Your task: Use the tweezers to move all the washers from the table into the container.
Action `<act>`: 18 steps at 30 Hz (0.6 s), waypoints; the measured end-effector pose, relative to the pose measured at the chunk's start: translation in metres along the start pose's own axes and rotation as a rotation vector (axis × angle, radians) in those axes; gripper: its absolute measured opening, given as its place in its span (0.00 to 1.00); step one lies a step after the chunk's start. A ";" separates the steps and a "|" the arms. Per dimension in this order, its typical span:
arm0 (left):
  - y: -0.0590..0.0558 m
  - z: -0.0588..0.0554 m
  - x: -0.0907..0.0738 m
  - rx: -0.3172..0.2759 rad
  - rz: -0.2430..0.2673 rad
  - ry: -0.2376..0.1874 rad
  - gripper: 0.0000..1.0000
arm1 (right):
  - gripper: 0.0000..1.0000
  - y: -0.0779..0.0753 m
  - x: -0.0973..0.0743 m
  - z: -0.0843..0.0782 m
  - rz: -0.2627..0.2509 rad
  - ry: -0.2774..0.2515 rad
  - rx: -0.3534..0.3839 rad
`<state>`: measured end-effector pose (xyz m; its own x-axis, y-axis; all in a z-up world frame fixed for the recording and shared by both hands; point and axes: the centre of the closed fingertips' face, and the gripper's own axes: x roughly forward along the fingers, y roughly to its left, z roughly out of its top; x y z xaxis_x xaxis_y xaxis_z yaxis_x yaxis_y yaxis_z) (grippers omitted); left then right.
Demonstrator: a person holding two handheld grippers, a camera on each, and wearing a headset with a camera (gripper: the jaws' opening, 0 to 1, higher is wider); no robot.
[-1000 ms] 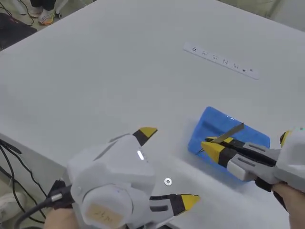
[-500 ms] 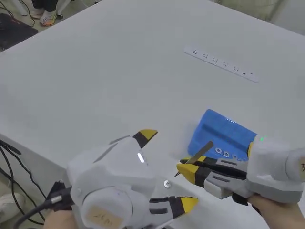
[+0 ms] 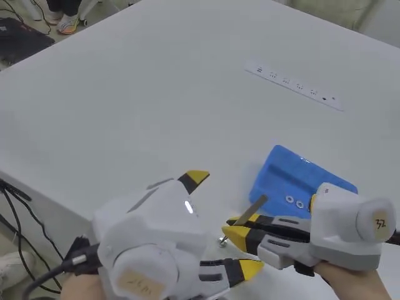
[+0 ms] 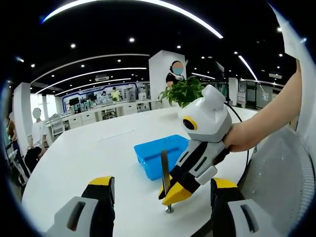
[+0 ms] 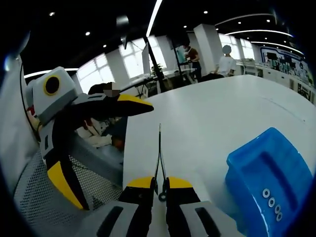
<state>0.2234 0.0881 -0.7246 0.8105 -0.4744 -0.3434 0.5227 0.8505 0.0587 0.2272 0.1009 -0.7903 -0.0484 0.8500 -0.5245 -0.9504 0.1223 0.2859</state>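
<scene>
Right gripper (image 3: 234, 230) clenched on tweezers (image 3: 253, 208), tips down at a washer (image 3: 223, 240) on the table (image 3: 156, 94) near-left of blue container (image 3: 275, 172); left gripper (image 3: 224, 220) released, jaws wide.

Table (image 3: 156, 94): container (image 3: 275, 167), washer (image 3: 222, 240), probable power strip (image 3: 294, 87)

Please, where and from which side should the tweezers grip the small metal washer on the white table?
Pinch the small silver washer across its ring, one tip in the hole and one outside the rim. It seems to lie flat on the white table, so the thin metal tweezers in the right gripper should probably come steeply from above.
</scene>
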 end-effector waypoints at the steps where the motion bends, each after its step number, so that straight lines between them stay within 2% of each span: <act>1: 0.000 0.000 0.000 -0.001 0.000 -0.001 0.81 | 0.05 0.000 0.001 -0.001 -0.003 0.007 -0.006; 8: 0.000 0.000 0.000 0.000 0.002 0.000 0.81 | 0.05 0.003 0.001 -0.005 0.009 0.018 -0.017; 13: 0.000 0.000 0.000 0.002 0.000 0.002 0.80 | 0.05 0.002 0.000 -0.004 -0.007 0.022 -0.064; 18: 0.000 0.000 0.000 0.003 0.002 0.003 0.80 | 0.05 0.002 0.000 -0.007 -0.008 0.032 -0.076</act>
<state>0.2231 0.0879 -0.7245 0.8107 -0.4721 -0.3461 0.5219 0.8508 0.0620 0.2231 0.0975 -0.7956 -0.0497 0.8322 -0.5523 -0.9713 0.0886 0.2209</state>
